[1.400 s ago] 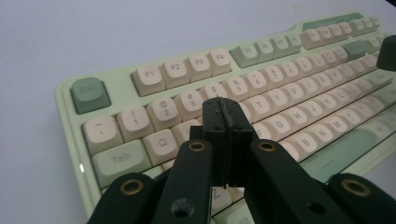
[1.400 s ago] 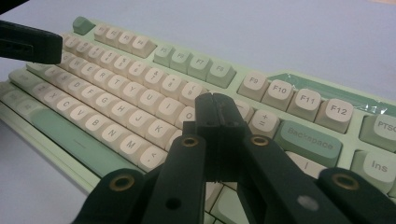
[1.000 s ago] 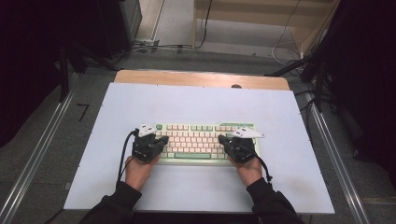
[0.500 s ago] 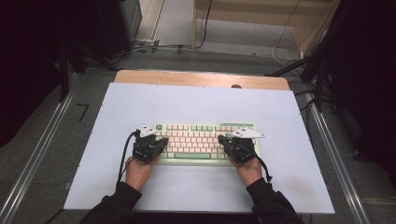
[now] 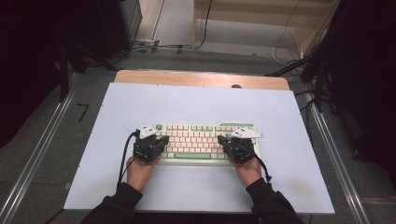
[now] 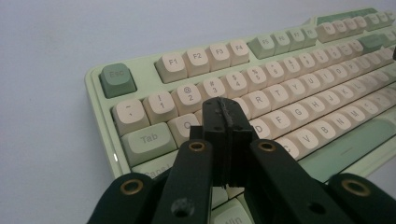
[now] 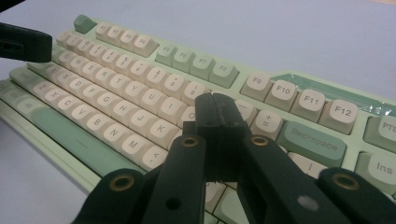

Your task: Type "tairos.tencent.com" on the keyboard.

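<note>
Two hand-held grippers, left hand-held gripper (image 5: 158, 138) and right hand-held gripper (image 5: 225, 139), closed over one keyboard (image 5: 205, 135).

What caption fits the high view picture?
Two shut grippers, left and right, poised over a green keyboard.

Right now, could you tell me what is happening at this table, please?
A person sits at the table with a two-jaw gripper in each hand, both poised over a green and cream keyboard. The left gripper has its jaws shut, with the tips over the keys near Q and W at the keyboard's left end. The right gripper is shut too, with its tips above the keys near O and P. Whether either tip presses a key I cannot tell.
</note>
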Demonstrator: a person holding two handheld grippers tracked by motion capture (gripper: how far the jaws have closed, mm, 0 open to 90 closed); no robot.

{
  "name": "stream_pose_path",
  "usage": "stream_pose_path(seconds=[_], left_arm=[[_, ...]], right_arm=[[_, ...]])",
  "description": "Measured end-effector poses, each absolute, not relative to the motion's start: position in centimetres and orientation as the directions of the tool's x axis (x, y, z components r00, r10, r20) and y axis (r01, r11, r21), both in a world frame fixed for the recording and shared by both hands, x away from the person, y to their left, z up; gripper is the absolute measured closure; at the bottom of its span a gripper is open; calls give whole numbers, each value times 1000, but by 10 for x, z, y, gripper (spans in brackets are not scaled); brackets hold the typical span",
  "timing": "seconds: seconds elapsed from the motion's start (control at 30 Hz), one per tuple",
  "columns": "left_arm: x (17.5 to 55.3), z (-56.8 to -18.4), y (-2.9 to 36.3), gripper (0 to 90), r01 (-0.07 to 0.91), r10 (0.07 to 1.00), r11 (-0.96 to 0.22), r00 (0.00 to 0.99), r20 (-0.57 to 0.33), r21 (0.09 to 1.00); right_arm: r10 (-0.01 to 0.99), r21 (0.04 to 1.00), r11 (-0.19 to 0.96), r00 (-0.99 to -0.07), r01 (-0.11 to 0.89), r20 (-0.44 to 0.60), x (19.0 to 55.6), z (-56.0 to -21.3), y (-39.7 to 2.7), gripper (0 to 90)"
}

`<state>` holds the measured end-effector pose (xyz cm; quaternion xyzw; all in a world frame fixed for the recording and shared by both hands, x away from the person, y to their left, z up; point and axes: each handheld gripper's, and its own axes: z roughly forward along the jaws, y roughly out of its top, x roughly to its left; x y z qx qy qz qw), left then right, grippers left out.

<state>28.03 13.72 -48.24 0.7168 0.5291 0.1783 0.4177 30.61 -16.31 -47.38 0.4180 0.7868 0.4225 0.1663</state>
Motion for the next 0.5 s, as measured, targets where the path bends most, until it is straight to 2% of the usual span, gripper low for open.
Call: stream_pose_path(seconds=[0.5], left_arm=[[280, -483, 133, 900, 609, 904, -94, 383, -188, 788]], right_arm=[[789, 801, 302, -607, 517, 94, 315, -476, -143, 872]])
